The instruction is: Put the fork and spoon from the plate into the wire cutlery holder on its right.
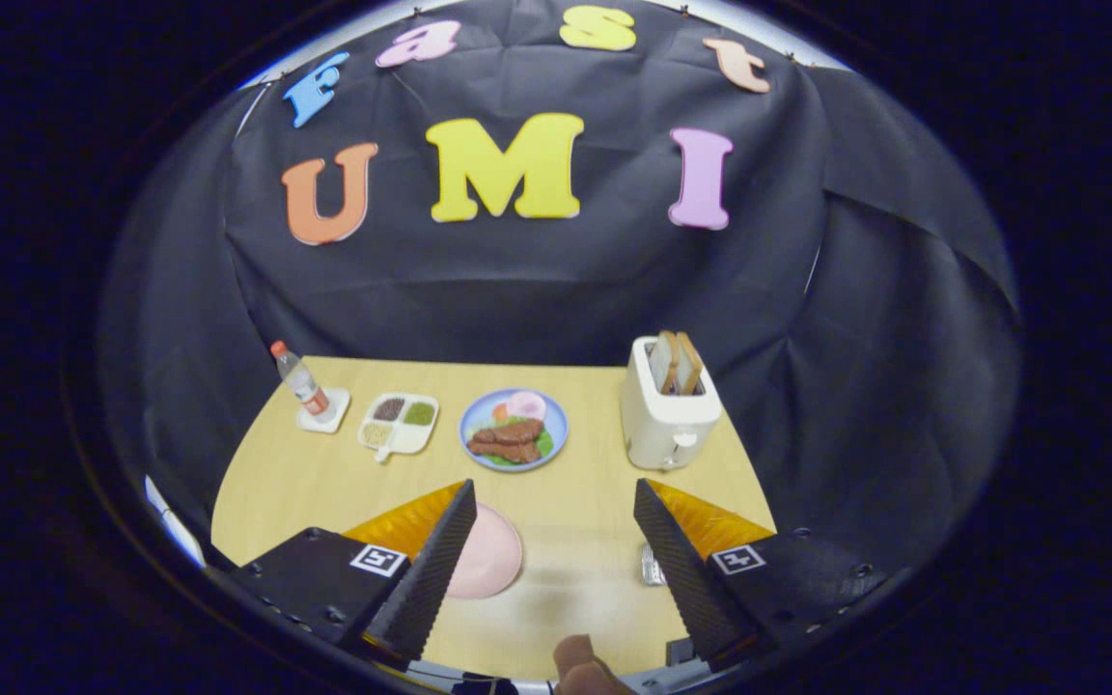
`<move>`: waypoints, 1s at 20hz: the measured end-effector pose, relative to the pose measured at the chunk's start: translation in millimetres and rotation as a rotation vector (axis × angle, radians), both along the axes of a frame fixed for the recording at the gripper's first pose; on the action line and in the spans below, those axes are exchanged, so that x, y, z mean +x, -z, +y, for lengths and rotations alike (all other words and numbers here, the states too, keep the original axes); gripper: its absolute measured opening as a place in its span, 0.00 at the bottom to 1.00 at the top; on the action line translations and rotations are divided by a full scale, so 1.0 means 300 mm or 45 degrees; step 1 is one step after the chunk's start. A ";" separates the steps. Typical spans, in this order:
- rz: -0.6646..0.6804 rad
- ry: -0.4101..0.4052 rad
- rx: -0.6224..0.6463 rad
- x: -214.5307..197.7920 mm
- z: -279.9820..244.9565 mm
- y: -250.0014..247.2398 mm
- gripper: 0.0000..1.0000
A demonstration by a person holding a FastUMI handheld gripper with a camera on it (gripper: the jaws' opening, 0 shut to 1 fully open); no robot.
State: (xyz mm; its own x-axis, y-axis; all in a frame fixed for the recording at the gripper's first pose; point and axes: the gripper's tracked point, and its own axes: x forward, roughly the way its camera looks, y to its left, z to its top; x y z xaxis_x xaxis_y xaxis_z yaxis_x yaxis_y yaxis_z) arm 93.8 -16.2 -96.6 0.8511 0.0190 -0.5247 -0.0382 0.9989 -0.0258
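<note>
My gripper (554, 500) hangs open above the near part of the wooden table (575, 502), with nothing between its fingers. A pink plate (490, 555) lies below, partly hidden behind the left finger (435, 565). A small piece of shiny metal wire (652, 565) peeks out beside the right finger (686, 569); it looks like the cutlery holder, mostly hidden. Fork and spoon cannot be made out on the plate's visible part.
Beyond the fingers a blue plate of food (514, 428) sits mid-table. A white toaster with bread slices (669, 403) stands to its right. To its left lie a white divided dish (400, 422) and a small bottle on a coaster (302, 382). A fingertip (577, 661) shows below the gripper.
</note>
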 end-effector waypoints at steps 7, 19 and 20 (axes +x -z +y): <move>-0.616 -0.077 -0.029 -0.157 0.181 -0.330 0.96; -0.715 -0.127 0.051 -0.338 0.312 -0.324 0.96; -0.701 -0.120 0.054 -0.340 0.299 -0.316 0.96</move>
